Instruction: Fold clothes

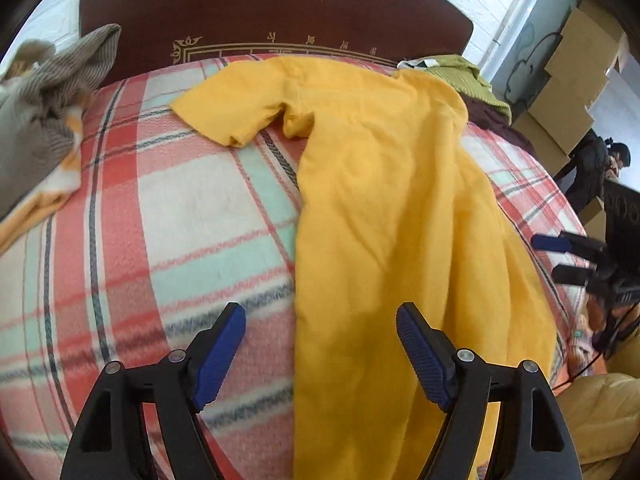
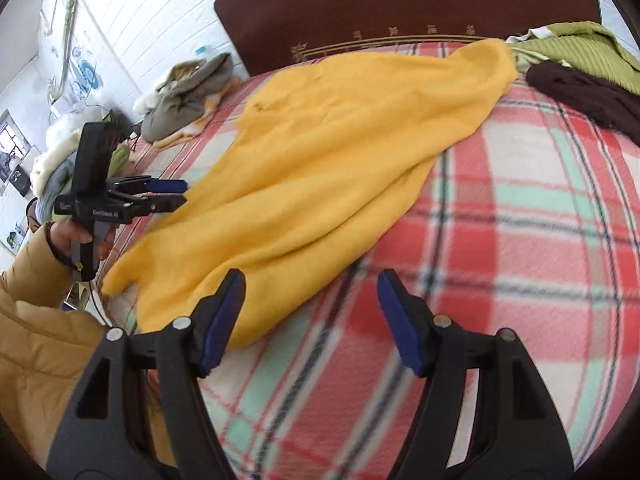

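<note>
At nine o'clock a crumpled grey ribbed garment (image 1: 48, 112) is running off the frame's edge. My left gripper (image 1: 320, 354) is hanging with jaws apart, nothing between them, over the pink-and-mint plaid blanket (image 1: 168, 208). The long yellow fleece shirt (image 1: 400, 208) is lying from twelve to six, its hem hidden behind my fingers. My right gripper (image 2: 312, 320) is also gaping empty; at two o'clock an olive knit (image 2: 580, 46) is getting cropped.
</note>
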Demonstrator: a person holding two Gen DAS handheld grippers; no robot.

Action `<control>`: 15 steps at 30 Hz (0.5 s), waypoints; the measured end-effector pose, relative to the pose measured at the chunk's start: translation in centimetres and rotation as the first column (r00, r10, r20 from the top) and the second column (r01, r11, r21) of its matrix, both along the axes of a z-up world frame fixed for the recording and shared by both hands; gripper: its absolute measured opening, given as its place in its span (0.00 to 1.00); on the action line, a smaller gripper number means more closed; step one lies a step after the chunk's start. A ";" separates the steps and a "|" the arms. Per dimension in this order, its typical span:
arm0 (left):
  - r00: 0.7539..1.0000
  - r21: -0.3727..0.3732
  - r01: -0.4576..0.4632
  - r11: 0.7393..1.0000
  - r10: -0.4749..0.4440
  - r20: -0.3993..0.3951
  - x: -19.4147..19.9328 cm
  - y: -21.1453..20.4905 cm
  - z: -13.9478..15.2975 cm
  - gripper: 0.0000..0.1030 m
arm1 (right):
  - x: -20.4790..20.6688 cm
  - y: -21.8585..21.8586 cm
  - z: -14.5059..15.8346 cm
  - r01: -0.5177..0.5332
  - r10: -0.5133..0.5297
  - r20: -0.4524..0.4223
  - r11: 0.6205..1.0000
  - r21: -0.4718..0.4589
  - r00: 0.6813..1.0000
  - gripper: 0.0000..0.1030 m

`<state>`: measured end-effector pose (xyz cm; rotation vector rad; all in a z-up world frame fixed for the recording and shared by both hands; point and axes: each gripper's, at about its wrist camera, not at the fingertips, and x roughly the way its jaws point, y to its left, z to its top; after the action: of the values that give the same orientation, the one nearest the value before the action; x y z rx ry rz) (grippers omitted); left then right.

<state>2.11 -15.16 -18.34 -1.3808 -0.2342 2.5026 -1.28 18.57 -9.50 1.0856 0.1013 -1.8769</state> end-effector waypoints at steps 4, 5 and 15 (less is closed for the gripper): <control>1.000 0.026 -0.002 1.000 0.002 -0.005 1.6 0.2 -0.1 0.80 | 2.3 -2.1 -1.6 -0.018 0.018 0.003 1.000 0.010 1.000 0.68; 1.000 0.029 0.000 1.000 0.000 -0.008 2.1 0.4 -0.1 0.80 | 2.9 -2.7 -2.1 -0.026 0.026 -0.005 0.999 0.021 1.000 0.68; 0.997 0.129 0.071 0.989 -0.067 -0.036 5.4 3.4 1.0 0.71 | 4.4 -0.1 1.9 0.096 -0.087 -0.127 0.993 0.068 0.988 0.15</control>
<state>7.50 -11.81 -17.38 -1.2752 -0.3311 2.4056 3.10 18.43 -7.55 1.0381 0.1969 -2.0367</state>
